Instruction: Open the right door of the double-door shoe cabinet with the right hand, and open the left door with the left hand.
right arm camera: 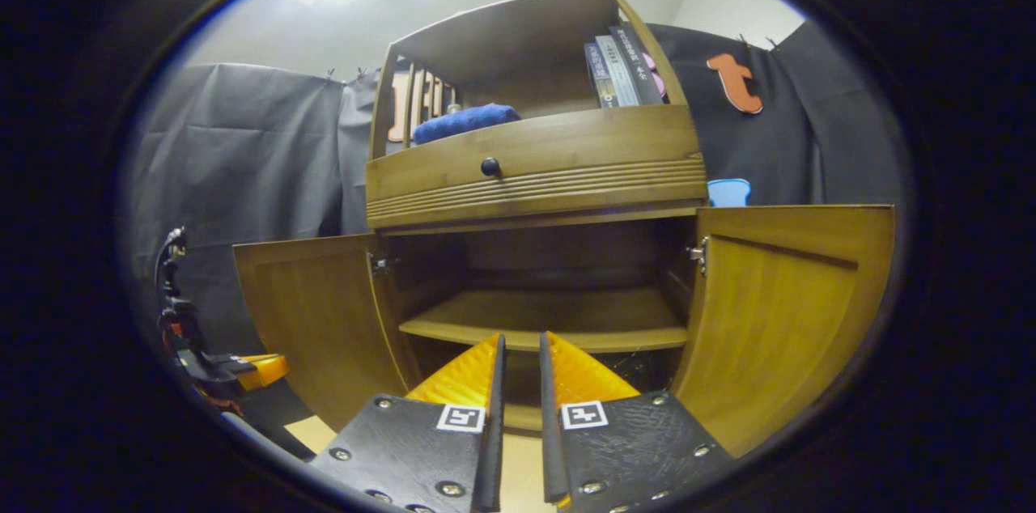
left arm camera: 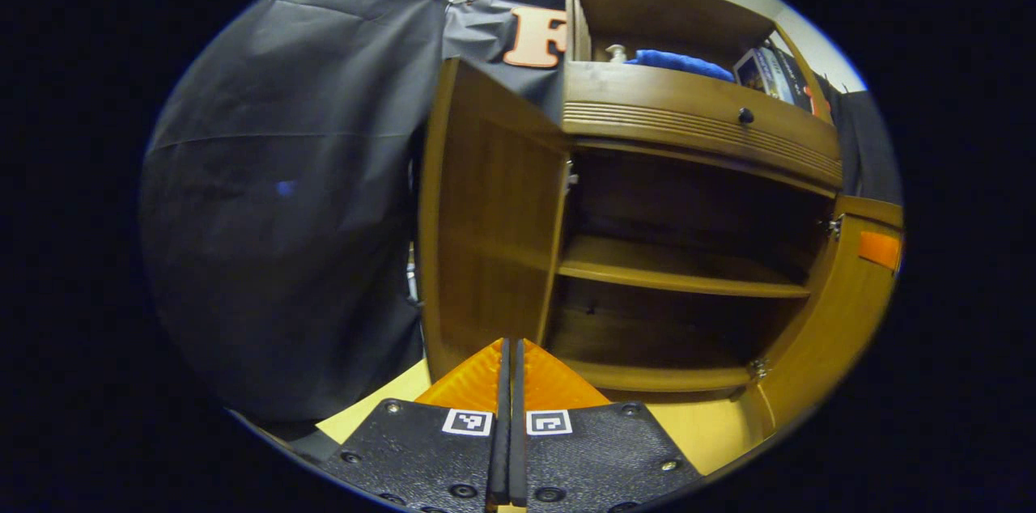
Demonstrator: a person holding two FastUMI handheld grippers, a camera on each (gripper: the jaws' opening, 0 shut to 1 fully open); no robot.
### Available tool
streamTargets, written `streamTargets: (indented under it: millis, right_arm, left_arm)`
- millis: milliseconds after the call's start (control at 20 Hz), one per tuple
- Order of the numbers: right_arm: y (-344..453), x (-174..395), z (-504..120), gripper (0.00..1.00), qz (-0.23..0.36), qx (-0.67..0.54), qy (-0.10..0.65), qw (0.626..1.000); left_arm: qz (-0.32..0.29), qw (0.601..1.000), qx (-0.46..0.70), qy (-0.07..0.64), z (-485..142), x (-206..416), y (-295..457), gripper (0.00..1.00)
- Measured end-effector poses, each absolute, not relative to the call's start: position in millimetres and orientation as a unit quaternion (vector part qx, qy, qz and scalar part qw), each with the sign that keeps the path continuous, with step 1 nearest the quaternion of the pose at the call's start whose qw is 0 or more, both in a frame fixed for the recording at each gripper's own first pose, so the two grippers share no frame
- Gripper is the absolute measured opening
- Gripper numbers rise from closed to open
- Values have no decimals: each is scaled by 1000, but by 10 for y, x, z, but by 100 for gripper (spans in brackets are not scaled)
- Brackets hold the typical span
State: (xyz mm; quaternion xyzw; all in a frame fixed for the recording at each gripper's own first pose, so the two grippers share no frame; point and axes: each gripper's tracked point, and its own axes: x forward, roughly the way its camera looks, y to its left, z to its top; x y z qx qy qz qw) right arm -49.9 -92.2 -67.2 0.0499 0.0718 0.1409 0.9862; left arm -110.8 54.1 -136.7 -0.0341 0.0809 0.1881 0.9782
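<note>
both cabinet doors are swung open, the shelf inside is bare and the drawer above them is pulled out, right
Not quite. In the right gripper view the left door and right door are both swung open and the shelf is bare, but the drawer above them is pushed in, its front flush with the shoe cabinet, not pulled out.

Brown wood shoe cabinet (right arm camera: pixel 534 165) w/ black knob (right arm camera: pixel 490 167); blue cloth (right arm camera: pixel 465 121) on top shelf; yellow floor (left arm camera: pixel 704 428).

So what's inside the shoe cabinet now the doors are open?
Inside the shoe cabinet there is a bare wooden shelf and no shoes on it. The space beneath it is dark and partly hidden by the right gripper.
</note>
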Motion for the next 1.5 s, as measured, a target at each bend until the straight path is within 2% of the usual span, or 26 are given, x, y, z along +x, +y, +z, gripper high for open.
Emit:
streamTargets:
  millis: [500,750,900,1050,1100,1300,1350,1500]
  right_arm:
    - [-1324,-554,-348,20,92,43,28,994]
    - [-1431,-575,-174,20,78,49,12,996]
    - [-1510,-588,-104,20,68,50,6,996]
    - [-1603,-610,-78,20,55,48,5,997]
    - [-1623,-632,-77,20,52,48,5,997]
    - [-1590,-643,-89,84,62,56,10,996]
    - [-1584,-647,-67,100,63,57,9,996]
    - [-1606,-639,-50,98,57,45,7,997]
  left_arm:
    - [43,999,-32,4,-408,-342,-671,1]
    - [4,1000,-30,-3,-157,-171,-1072,1]
    - [2,1000,-21,-15,-45,-144,-1204,0]
    - [1,1000,-13,-16,-58,-107,-1309,19]
    - [4,1000,-15,-16,-71,-102,-1315,33]
    - [2,1000,-22,-10,-126,-41,-1420,89]
    - [4,1000,-21,-10,-130,-22,-1417,90]
    - [-2,1000,-21,-12,-136,54,-1479,90]
